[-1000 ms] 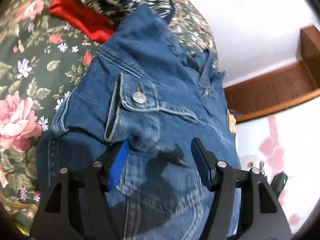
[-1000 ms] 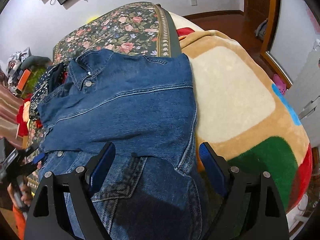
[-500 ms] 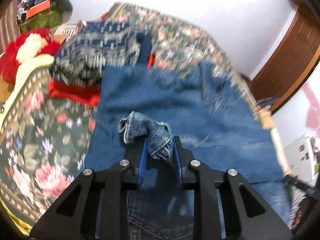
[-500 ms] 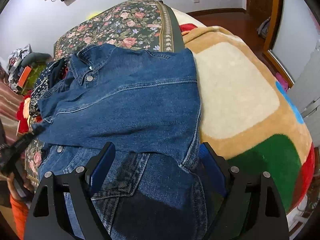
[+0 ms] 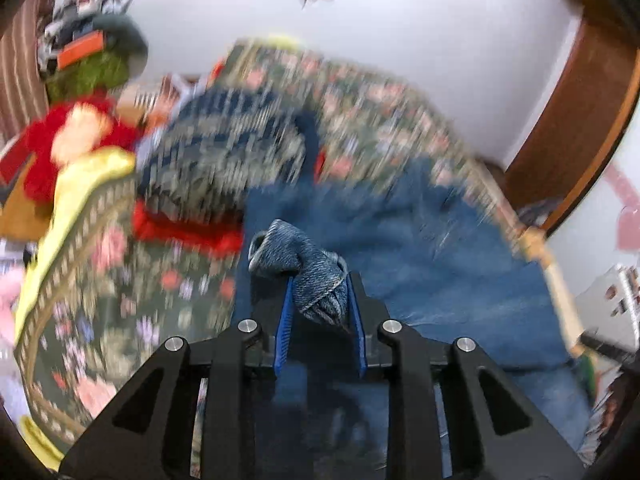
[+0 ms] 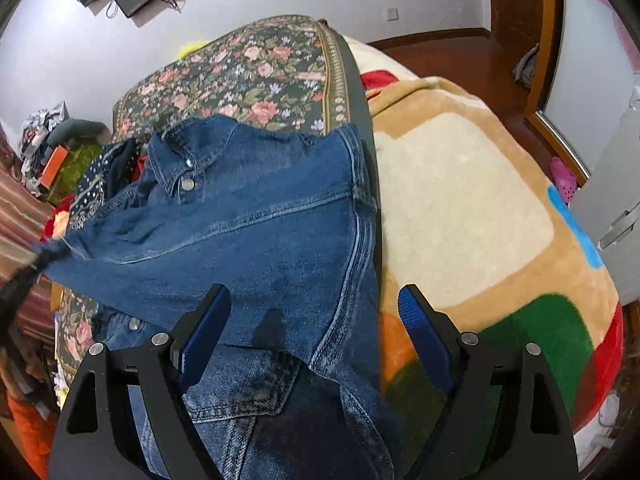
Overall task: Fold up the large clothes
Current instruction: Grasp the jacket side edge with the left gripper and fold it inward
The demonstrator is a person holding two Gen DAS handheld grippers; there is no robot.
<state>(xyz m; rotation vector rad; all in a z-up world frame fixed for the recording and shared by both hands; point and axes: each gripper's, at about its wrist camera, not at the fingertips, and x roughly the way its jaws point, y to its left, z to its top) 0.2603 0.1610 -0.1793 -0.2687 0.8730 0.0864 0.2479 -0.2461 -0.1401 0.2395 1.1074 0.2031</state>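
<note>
A blue denim jacket lies spread on the bed, collar toward the far left. My left gripper is shut on a bunched fold of the denim jacket and holds it lifted above the rest of the jacket. In the right wrist view the left gripper shows blurred at the far left, pulling the jacket's edge up. My right gripper is open and empty, hovering over the jacket's near part beside its right side seam.
A floral bedspread covers the far part of the bed. A beige, green and red blanket lies to the right. A patterned navy garment and red cloth lie at the jacket's left. Clutter stands by the wall.
My left gripper went from open over the jacket's pocket to shut on a denim fold and has lifted it. The jacket's left edge has risen. My right gripper stayed open, almost still.
</note>
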